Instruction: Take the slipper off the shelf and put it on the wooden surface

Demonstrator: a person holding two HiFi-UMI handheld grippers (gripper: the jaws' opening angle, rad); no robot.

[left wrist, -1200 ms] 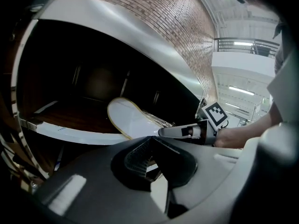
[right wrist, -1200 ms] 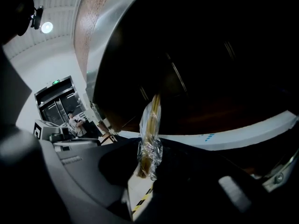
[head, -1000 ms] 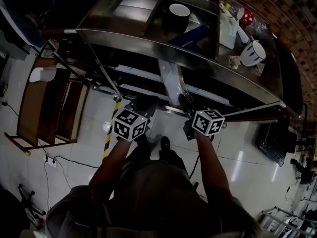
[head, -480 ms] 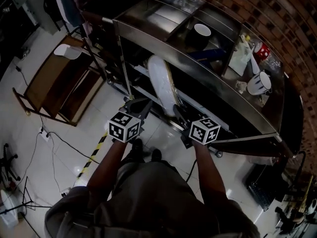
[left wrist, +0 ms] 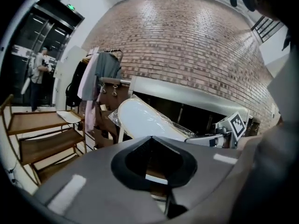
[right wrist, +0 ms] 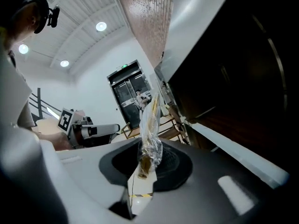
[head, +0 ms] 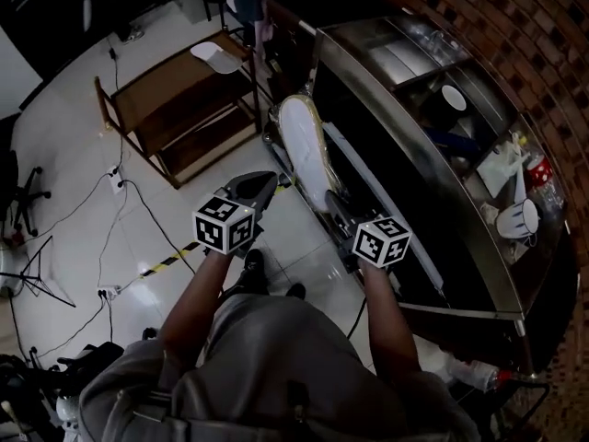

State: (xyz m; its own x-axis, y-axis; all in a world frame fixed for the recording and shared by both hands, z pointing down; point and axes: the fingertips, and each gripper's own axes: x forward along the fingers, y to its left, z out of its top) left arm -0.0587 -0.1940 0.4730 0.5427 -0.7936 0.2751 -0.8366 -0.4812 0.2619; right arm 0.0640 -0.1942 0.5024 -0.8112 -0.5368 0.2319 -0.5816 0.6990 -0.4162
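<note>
Slipper (head: pixel 302 150) off the shelf, up in the air in the right gripper (head: pixel 333 205).
Right jaws nearly closed, pinching the near end of the plastic-wrapped slipper, just left of the steel shelf unit (head: pixel 396 109). Wooden rack (head: pixel 175 109) far left. Left gripper (head: pixel 258 184) jaws together, empty.

No writing is legible. The green sign (left wrist: pixel 70 7) above the door (left wrist: pixel 32 41) is too small to read.

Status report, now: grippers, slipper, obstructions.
Right hand-held gripper shut on slipper, plastic-wrapped, clear of metal shelf. Left hand-held gripper shut, empty. Wooden rack ahead; nothing seen between.
</note>
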